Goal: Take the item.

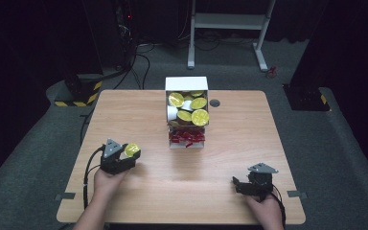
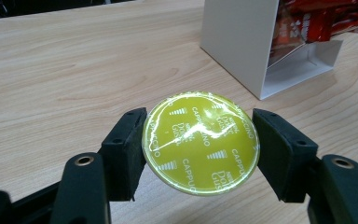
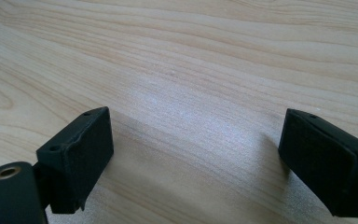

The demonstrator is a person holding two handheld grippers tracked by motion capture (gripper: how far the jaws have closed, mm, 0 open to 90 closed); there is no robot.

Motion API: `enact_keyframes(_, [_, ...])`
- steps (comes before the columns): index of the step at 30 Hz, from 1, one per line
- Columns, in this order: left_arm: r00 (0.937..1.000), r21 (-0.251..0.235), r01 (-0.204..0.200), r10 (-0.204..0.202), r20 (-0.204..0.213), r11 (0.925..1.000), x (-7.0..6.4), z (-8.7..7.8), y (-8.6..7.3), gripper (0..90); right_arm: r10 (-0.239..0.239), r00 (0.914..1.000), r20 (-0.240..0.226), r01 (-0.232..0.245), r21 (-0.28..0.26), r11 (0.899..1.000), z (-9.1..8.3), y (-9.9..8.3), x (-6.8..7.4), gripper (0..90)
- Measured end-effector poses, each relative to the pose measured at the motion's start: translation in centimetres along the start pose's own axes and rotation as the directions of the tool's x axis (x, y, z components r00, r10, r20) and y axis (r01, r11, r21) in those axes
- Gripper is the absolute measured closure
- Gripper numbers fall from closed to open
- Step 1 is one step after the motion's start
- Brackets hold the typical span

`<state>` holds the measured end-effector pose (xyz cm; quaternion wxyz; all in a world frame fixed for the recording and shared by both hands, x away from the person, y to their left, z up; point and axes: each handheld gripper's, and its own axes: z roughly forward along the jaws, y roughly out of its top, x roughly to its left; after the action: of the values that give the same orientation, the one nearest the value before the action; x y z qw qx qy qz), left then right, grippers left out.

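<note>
One round, glossy yellow-green foil-topped coffee capsule (image 2: 200,142) is sitting clamped between the black padded jaws of the left gripper (image 1: 124,156), near the left edge of the pale wooden table (image 1: 139,115). The right gripper (image 1: 242,185) is resting near the front right corner, jaws spread wide apart. One white box (image 1: 187,84) at the back edge is holding about five more capsules above red packets (image 1: 187,137).

- Left tongs (image 1: 133,152), held in the left hand (image 1: 106,181), are clamped on something.
- Right tongs (image 1: 235,184) gape wide, held low in the right hand (image 1: 264,207).
</note>
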<state>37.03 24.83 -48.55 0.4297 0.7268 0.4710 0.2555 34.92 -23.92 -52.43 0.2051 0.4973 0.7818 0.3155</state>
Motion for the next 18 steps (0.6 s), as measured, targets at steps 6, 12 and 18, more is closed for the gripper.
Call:
enact_keyframes(6, [0.9999, 0.012, 0.002, -0.002, -0.010, 0.9999, 0.3, 0.7, -0.4, 38.2, -0.001, 1.0000, 0.001, 0.001, -0.001, 1.000, 0.0, 0.0, 0.0, 10.1])
enact_keyframes(12, [0.9997, 0.020, 0.012, -0.012, -0.021, 0.9997, 0.4, 1.5, -0.6, 38.2, -0.001, 1.0000, 0.001, 0.001, -0.001, 1.000, 0.0, 0.0, 0.0, 10.2])
enact_keyframes(18, [0.9992, 0.029, 0.015, -0.014, -0.037, 0.9995, 0.5, 2.5, -0.7, 38.2, -0.001, 1.0000, 0.001, 0.001, -0.001, 1.000, 0.0, 0.0, 0.0, 10.2])
